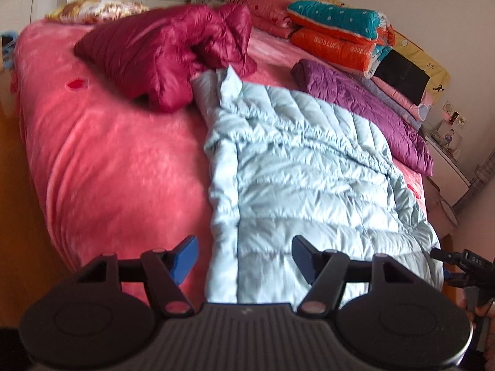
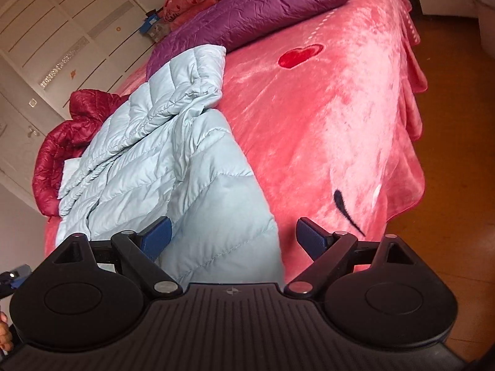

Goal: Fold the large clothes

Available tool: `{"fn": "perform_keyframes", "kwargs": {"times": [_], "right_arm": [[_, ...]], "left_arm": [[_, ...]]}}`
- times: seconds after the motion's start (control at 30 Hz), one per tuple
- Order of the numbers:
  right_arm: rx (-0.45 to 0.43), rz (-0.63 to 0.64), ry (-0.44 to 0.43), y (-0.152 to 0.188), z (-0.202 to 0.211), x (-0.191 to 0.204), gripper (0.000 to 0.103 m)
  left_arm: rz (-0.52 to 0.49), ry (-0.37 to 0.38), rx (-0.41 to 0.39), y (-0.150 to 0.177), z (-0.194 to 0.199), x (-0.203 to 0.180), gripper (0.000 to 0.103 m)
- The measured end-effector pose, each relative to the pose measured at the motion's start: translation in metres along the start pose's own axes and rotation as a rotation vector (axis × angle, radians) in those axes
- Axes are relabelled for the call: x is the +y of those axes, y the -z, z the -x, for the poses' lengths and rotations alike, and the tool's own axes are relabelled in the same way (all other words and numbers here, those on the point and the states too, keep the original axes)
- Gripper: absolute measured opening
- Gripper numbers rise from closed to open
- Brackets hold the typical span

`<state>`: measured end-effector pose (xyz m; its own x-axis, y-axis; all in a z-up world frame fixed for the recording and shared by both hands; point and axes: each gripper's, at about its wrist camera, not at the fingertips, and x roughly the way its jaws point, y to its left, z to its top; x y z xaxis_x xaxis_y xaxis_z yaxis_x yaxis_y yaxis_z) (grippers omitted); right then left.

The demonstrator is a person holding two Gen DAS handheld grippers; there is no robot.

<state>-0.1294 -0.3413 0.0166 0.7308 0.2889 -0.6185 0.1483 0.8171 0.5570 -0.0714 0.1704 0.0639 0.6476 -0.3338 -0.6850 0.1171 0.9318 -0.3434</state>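
A light blue down jacket (image 1: 303, 167) lies spread on the pink bed blanket (image 1: 108, 154), with its hem nearest me. My left gripper (image 1: 246, 258) hovers open over the hem's left part, and its blue pads (image 1: 188, 258) do not press on the fabric. In the right wrist view the same jacket (image 2: 161, 154) runs away to the upper left. My right gripper (image 2: 234, 239) is open above the jacket's near right corner, which lies between and under the fingers. The right gripper's tip (image 1: 461, 266) also shows at the right edge of the left wrist view.
A dark red down jacket (image 1: 167, 49) lies bunched beyond the blue one. A purple jacket (image 1: 365, 105) lies on its right. Folded quilts (image 1: 337, 37) are stacked by the headboard. Wooden floor (image 2: 448, 154) borders the bed (image 2: 340, 123), and a white wardrobe (image 2: 46, 31) stands behind.
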Motion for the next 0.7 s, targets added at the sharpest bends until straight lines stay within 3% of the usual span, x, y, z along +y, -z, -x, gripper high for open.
{"fn": "perform_keyframes", "kwargs": {"times": [0.13,0.23,0.5,0.7], "right_arm": [[0.056,0.035,-0.045,0.006,-0.01,0.009,0.103],[0.098,0.081,-0.007,0.011,-0.016,0.02,0.103],[0.177,0.01,-0.017,0.016,-0.018,0.021,0.103],[0.222,0.036,-0.041,0.02,-0.013,0.029,0.103]], "left_arm": [[0.005,0.025,0.056,0.014,-0.005,-0.002,0.067],[0.012,0.032,0.087,0.022,-0.008,-0.003,0.067],[0.016,0.084,0.122,0.032,-0.006,-0.006,0.069],[0.024,0.117,0.148,0.037,-0.004,-0.007,0.069]]}}
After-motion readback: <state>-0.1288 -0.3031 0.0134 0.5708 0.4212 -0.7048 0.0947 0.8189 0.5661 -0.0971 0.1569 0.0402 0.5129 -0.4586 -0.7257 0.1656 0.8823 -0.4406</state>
